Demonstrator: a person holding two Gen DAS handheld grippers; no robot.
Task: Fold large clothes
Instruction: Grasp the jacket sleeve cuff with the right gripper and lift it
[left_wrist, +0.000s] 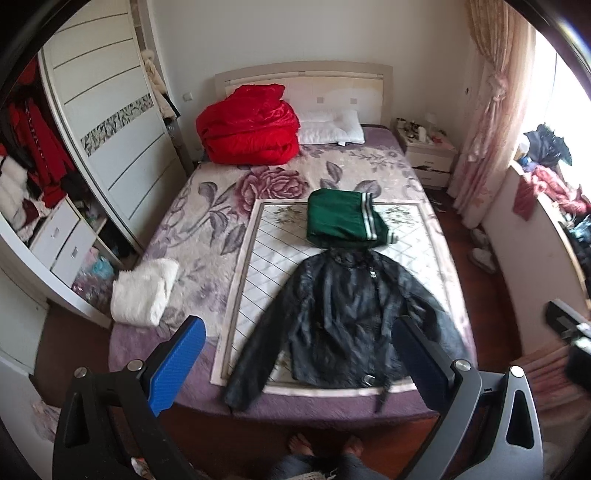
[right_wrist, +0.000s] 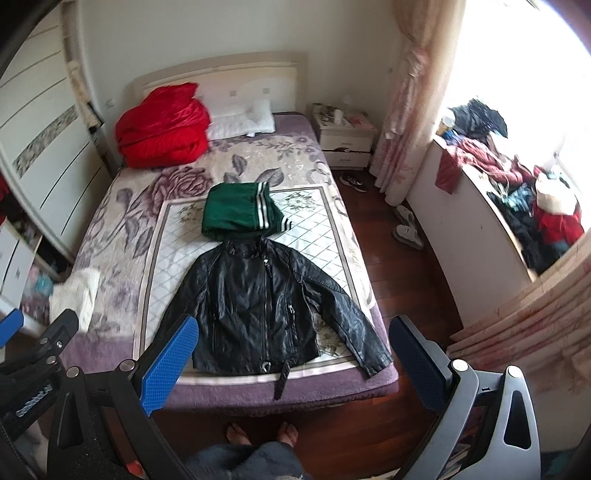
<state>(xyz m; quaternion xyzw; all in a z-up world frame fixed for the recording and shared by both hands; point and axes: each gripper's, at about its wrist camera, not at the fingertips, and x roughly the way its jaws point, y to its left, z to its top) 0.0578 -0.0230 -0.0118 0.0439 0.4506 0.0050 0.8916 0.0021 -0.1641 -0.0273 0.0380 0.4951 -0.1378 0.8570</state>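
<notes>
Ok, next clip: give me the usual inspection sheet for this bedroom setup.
Surface: bed with floral purple cover and a white quilted mat on top.
Job's things: black leather jacket laid flat on the mat, front up, sleeves spread; folded green garment with white stripes just beyond its collar.
Clutter: red quilt bundle, white pillow, white fluffy garment at the bed's edge.
Grippers: left gripper and right gripper both open, held above the bed's foot, touching nothing.
Cables: nothing seen.
Surroundings: white wardrobe, nightstand, clothes heaped on the window ledge.
</notes>
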